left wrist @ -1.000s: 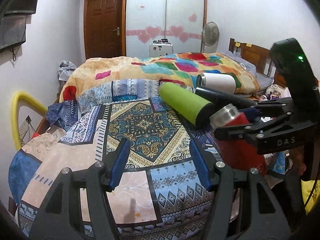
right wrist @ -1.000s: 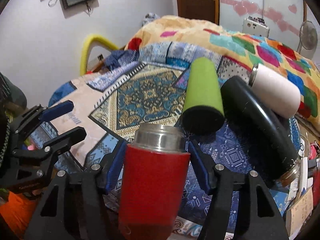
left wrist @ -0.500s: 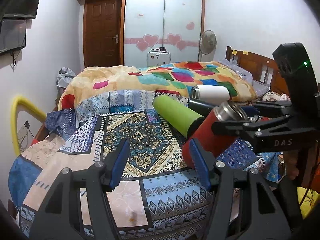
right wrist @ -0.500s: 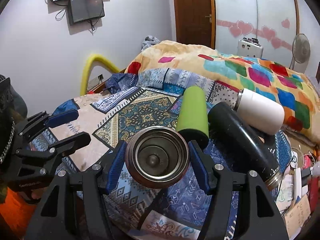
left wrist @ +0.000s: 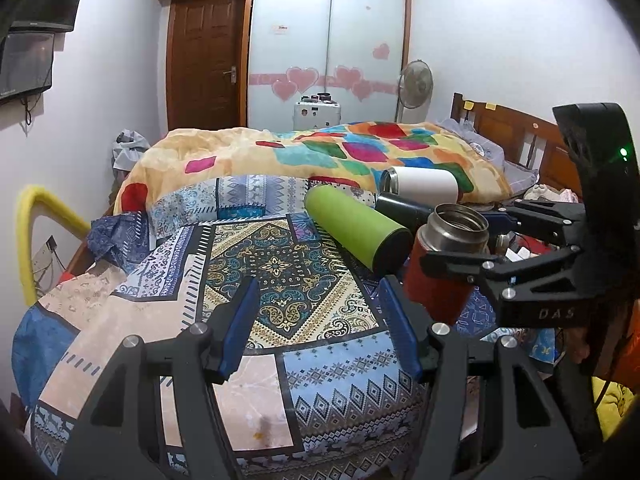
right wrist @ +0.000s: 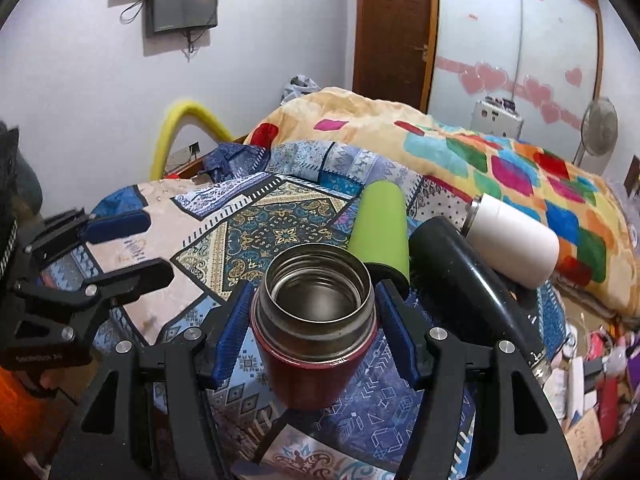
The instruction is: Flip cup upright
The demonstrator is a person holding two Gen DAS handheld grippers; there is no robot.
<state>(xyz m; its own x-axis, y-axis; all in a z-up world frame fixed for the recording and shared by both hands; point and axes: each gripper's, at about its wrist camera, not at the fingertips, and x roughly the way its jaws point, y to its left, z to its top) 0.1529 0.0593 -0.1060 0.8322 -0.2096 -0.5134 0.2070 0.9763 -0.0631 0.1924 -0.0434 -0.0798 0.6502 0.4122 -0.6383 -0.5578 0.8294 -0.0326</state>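
Note:
My right gripper (right wrist: 316, 332) is shut on a red cup (right wrist: 316, 344) with a steel mouth, held above the patterned bedspread (right wrist: 256, 236). The cup's open mouth faces up toward the camera. In the left wrist view the same red cup (left wrist: 444, 272) stands nearly upright in the right gripper (left wrist: 476, 248) at the right. My left gripper (left wrist: 320, 328) is open and empty over the bedspread (left wrist: 276, 272), left of the cup.
A green cup (right wrist: 382, 232), a black flask (right wrist: 476, 284) and a white cup (right wrist: 516, 240) lie on their sides just beyond the red cup. A colourful quilt (left wrist: 320, 152) is heaped behind them. Clutter sits at the bed's right edge (right wrist: 592, 368).
The right gripper has turned the red cup from lying sideways to mouth up. Both cameras have tilted upward. The left gripper has stayed open.

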